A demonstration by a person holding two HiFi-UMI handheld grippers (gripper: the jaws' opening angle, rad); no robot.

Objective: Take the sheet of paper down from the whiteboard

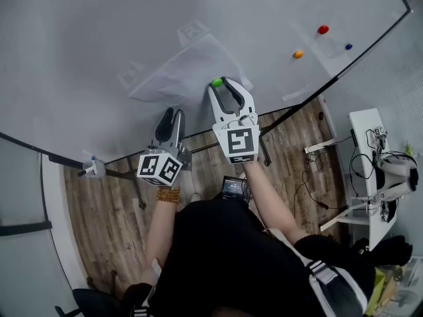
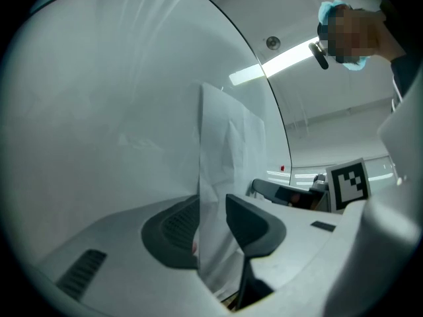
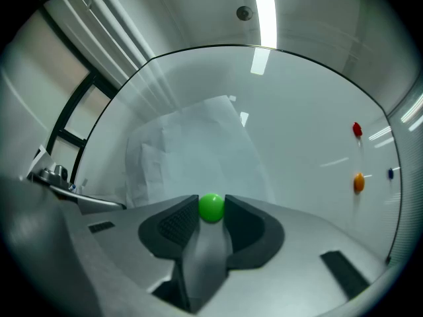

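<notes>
**Magnet pinched, sheet not yet free**

The whiteboard (image 1: pixel 99 32) fills the upper part of the head view. The creased sheet of paper (image 1: pixel 188 68) is on it, near the middle. The step in hand seems to be the removal of the magnet that pins the sheet. The left gripper (image 1: pixel 172 116) is at about 6 o'clock of the sheet. Its jaws stand apart, with the lower edge of the paper between them but not pressed. The right gripper (image 1: pixel 223 84) is at 4 o'clock of the sheet, its jaws closed on the green magnet (image 3: pixel 211 207). Next, I think, the left jaws must close on the paper before the magnet comes away, otherwise the sheet may fall.
</notes>
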